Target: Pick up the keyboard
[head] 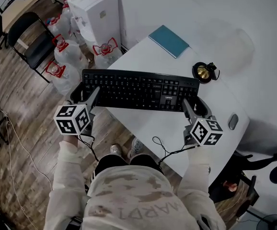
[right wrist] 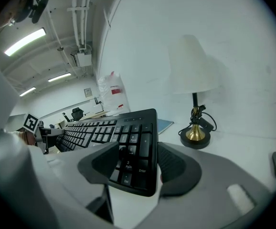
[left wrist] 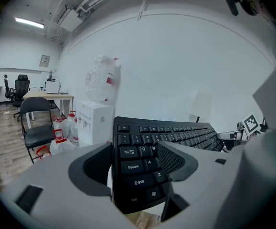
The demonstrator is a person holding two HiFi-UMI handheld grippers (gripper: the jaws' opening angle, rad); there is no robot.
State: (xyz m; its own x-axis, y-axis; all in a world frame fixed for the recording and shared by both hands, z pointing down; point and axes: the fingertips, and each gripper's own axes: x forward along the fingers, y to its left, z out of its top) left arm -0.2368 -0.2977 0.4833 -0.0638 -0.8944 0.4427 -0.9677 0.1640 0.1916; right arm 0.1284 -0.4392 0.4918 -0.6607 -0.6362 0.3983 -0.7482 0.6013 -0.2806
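Keyboard (head: pixel 141 89): left end pinched between left gripper (head: pixel 86 94) fingers, right end between right gripper (head: pixel 196 104) fingers, apparently off the table (head: pixel 167 126). Raise both ends evenly, no twist; lamp (head: pixel 204 72) beyond right fingers.

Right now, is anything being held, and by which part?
The keyboard, by its two short ends: the left hand-held gripper clamps the Caps Lock end, the right hand-held gripper the number-pad end.

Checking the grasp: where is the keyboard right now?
Head view, centre: the keyboard is clamped at its ends by the left gripper and right gripper, over the white table's near edge, the lamp beyond its right end.
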